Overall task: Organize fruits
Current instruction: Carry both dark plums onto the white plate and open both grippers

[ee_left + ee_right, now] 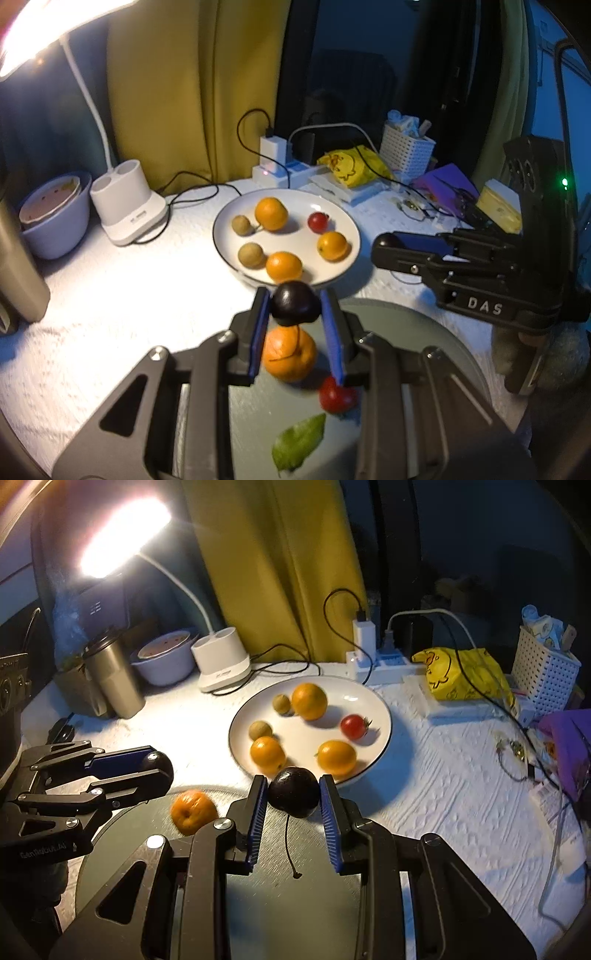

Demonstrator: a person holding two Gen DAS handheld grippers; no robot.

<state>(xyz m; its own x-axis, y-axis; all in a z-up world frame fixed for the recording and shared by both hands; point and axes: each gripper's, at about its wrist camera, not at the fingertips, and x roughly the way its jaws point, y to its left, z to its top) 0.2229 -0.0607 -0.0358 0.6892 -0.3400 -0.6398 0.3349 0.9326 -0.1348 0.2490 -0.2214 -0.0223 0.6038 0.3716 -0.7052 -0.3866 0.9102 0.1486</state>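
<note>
Right wrist: white textured tabletop [424,794], lit lamp [122,539], yellow curtain [266,561]; both fingers pairs clamp dark cherries.

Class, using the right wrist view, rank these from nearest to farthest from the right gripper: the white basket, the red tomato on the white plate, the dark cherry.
1. dark cherry, between the fingers.
2. red tomato, on the plate's right.
3. white basket, far right.

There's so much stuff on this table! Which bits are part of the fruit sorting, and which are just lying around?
Part of the job: white plate with oranges, longans and a tomato; grey plate with an orange; a dark cherry in each gripper, left and right.

Just lying around: lamp, bowl, tumbler, power strip, yellow bag, basket.
</note>
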